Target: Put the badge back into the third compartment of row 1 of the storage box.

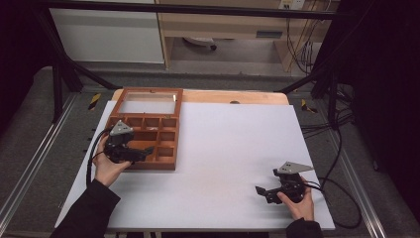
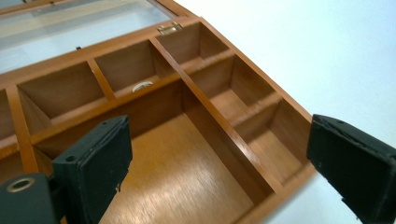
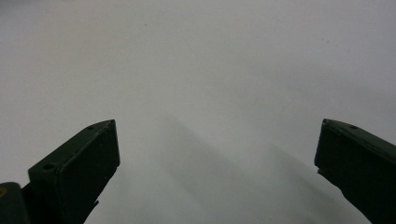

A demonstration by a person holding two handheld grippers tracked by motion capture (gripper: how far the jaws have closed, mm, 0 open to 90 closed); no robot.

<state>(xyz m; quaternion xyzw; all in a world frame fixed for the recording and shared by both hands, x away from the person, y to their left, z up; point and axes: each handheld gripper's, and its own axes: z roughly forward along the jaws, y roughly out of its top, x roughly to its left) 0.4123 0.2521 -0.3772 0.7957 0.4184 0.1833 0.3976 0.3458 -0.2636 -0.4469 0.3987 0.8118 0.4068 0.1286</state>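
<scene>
A brown wooden box (image 1: pixel 148 130) with several compartments lies open at the table's left, its glass lid (image 1: pixel 148 105) folded back flat behind it. My left gripper (image 1: pixel 143 152) hovers over the box's near left part, open and empty. In the left gripper view the jaws stand wide apart over the large compartment (image 2: pixel 187 172), with a brass hinge (image 2: pixel 169 29) at the far rim and a small pale round thing (image 2: pixel 142 86) in one far cell. My right gripper (image 1: pixel 262 192) rests low over the white table surface (image 1: pixel 233 148) at the near right, open, nothing between its jaws.
A white sheet covers the tabletop; a wooden strip (image 1: pixel 237 96) shows along its far edge. Black cables (image 1: pixel 341 198) trail off the right side. Black frame bars (image 1: pixel 64 69) stand at the table's far corners.
</scene>
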